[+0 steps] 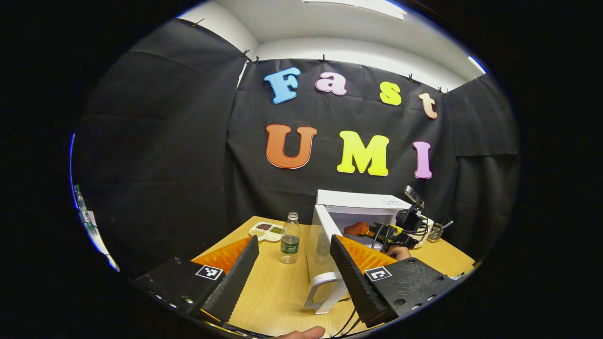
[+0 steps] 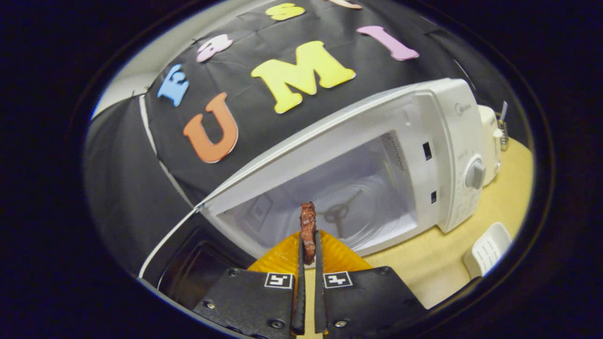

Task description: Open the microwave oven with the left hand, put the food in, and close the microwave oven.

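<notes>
The white microwave (image 1: pixel 358 200) stands at the back of the wooden table with its door (image 1: pixel 325 256) swung open toward me. My left gripper (image 1: pixel 294 252) is open, its fingers on either side of the bottle and the door edge, holding nothing. In the left gripper view the right gripper (image 1: pixel 377 231) holds a reddish-brown piece of food (image 1: pixel 356 229) at the oven's mouth. In the right gripper view my right gripper (image 2: pixel 308 245) is shut on the thin brown food (image 2: pixel 308 226), just in front of the open cavity (image 2: pixel 339 202) with its glass turntable.
A clear bottle with a green label (image 1: pixel 290 238) stands left of the door. Behind it lies a white tray of grains (image 1: pixel 266 230). A metal utensil holder (image 1: pixel 435 231) and a white appliance (image 2: pixel 490 136) sit right of the microwave. A white slotted dish (image 2: pixel 487 247) rests at the front right.
</notes>
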